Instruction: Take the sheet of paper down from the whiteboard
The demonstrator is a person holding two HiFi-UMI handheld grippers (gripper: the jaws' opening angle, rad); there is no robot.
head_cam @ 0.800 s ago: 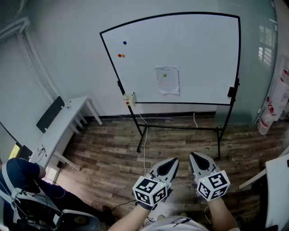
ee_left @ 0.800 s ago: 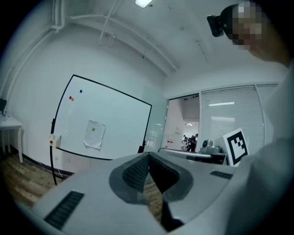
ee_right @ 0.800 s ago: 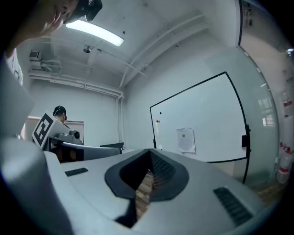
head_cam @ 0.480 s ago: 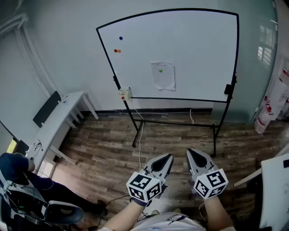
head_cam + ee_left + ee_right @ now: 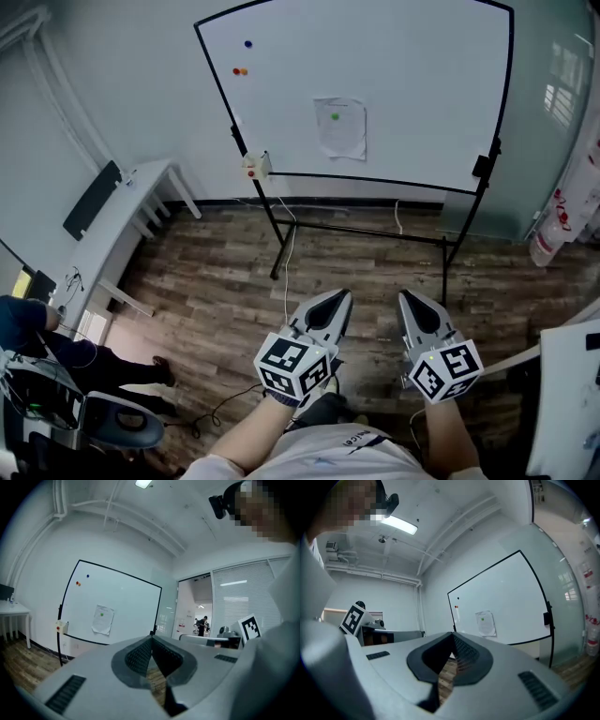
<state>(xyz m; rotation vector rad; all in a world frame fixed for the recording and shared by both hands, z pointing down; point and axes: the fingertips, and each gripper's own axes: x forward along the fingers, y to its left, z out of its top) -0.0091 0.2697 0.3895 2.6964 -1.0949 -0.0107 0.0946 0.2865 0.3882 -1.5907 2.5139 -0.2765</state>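
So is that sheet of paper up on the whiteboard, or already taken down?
Up. The sheet of paper hangs flat against the whiteboard, with a green dot, likely a magnet, near its top edge.

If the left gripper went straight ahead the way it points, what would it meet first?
Nothing near; probably the whiteboard, low and right of the sheet of paper. Depth is unclear.
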